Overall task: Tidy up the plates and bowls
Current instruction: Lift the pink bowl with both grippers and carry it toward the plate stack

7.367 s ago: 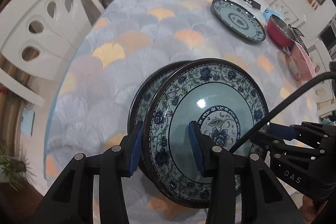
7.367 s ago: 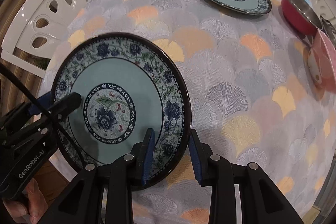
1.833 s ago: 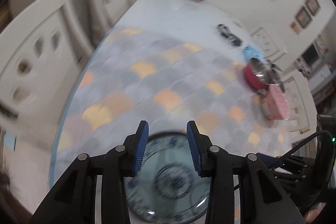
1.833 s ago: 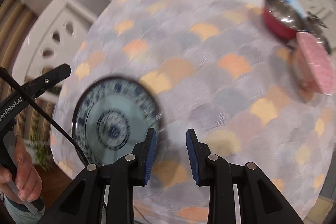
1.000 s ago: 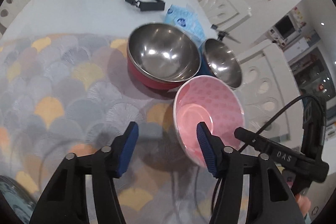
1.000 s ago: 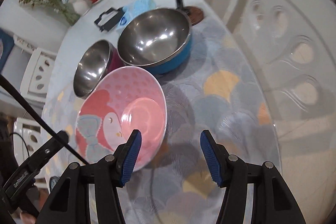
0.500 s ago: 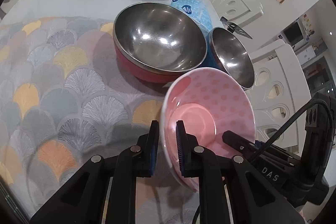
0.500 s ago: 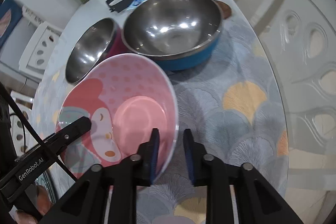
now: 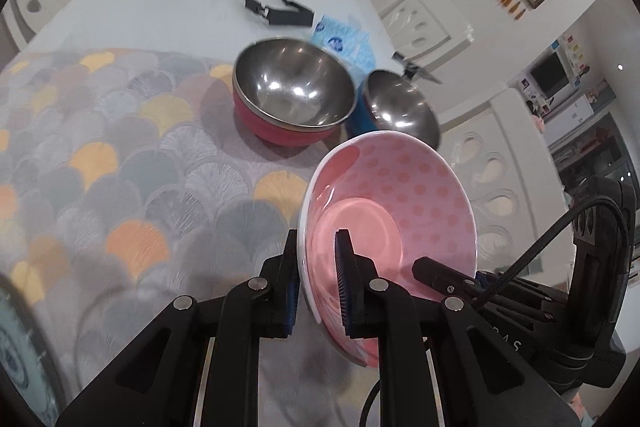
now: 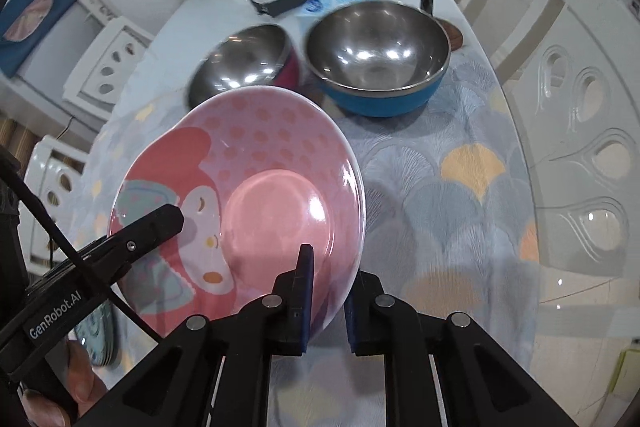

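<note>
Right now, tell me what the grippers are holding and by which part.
Both hold the pink bowl by its rim: the left gripper and the right gripper each pinch an opposite edge, one finger inside, one outside.

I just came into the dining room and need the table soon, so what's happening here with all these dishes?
A person is sorting dishes with two handheld claws. Both the left claw and the right claw are clamped on opposite rims of the pink bowl, holding it tilted above the patterned tablecloth. The red steel bowl and blue steel bowl sit side by side beyond it, not yet stacked.
</note>
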`<state>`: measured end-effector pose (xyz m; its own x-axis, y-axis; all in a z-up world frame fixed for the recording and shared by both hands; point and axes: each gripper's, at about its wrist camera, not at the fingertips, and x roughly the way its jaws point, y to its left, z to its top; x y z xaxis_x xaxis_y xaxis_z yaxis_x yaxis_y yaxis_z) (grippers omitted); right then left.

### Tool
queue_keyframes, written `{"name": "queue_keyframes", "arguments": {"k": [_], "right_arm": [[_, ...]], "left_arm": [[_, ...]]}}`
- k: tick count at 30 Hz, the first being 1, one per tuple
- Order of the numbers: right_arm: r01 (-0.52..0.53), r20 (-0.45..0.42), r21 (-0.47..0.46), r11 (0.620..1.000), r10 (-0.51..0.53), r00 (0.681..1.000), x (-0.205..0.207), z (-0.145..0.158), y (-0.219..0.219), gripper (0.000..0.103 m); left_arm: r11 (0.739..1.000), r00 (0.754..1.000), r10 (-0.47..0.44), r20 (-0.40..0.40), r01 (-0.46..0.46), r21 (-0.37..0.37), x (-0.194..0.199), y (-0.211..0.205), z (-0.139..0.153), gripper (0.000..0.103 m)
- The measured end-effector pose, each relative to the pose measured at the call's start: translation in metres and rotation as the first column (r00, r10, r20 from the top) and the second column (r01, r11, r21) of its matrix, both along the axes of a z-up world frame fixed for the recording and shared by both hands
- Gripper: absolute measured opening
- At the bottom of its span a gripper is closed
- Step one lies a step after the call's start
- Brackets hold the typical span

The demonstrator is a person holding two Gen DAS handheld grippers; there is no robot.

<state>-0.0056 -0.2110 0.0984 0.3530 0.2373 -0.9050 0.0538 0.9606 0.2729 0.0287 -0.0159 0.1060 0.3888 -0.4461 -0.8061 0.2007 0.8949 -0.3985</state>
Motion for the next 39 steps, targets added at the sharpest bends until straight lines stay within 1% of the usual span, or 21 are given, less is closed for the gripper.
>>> {"name": "queue_keyframes", "arguments": {"k": [6, 9, 11, 14, 18, 21, 26, 34, 39], "right_arm": [[-0.063, 0.026, -0.006, 0.998, 0.063, 0.998, -0.041, 0.032, 0.019, 0.014], [-0.105, 0.024, 0.005, 0.994, 0.105, 0.994, -0.061, 0.039, 0.030, 0.014], [-0.129, 0.013, 0.010, 0.992, 0.129, 0.992, -0.073, 0.038, 0.036, 0.014], [-0.182, -0.022, 0.009, 0.983, 0.183, 0.983, -0.089, 0.028, 0.048, 0.015], [-0.222, -0.091, 0.051, 0.974, 0.226, 0.970, -0.101, 0.005, 0.059, 0.015], [-0.236, -0.137, 0.066, 0.970, 0.243, 0.960, -0.104, -0.010, 0.065, 0.015], [-0.225, -0.215, 0.103, 0.969, 0.243, 0.946, -0.103, -0.034, 0.068, 0.015], [-0.218, -0.265, 0.114, 0.969, 0.241, 0.934, -0.107, -0.051, 0.069, 0.016], [-0.229, -0.267, 0.127, 0.965, 0.256, 0.929, -0.110, -0.049, 0.066, 0.017]], "left_arm": [[1.000, 0.998, 0.006, 0.055, -0.007, 0.014, -0.046, 0.016, 0.033, 0.013], [1.000, 0.998, 0.028, 0.060, -0.028, 0.010, -0.065, 0.027, 0.039, 0.013], [0.999, 0.998, 0.043, 0.056, -0.044, 0.020, -0.078, 0.034, 0.039, 0.013], [0.997, 0.997, 0.065, 0.030, -0.066, 0.037, -0.092, 0.041, 0.031, 0.013], [0.995, 0.996, 0.093, -0.014, -0.093, 0.048, -0.106, 0.053, 0.013, 0.013], [0.992, 0.992, 0.117, -0.053, -0.114, 0.051, -0.113, 0.060, -0.004, 0.013], [0.991, 0.987, 0.131, -0.091, -0.127, 0.050, -0.121, 0.066, -0.022, 0.013], [0.991, 0.984, 0.130, -0.125, -0.124, 0.053, -0.124, 0.067, -0.040, 0.013], [0.992, 0.985, 0.117, -0.129, -0.109, 0.066, -0.127, 0.071, -0.042, 0.013]]}}
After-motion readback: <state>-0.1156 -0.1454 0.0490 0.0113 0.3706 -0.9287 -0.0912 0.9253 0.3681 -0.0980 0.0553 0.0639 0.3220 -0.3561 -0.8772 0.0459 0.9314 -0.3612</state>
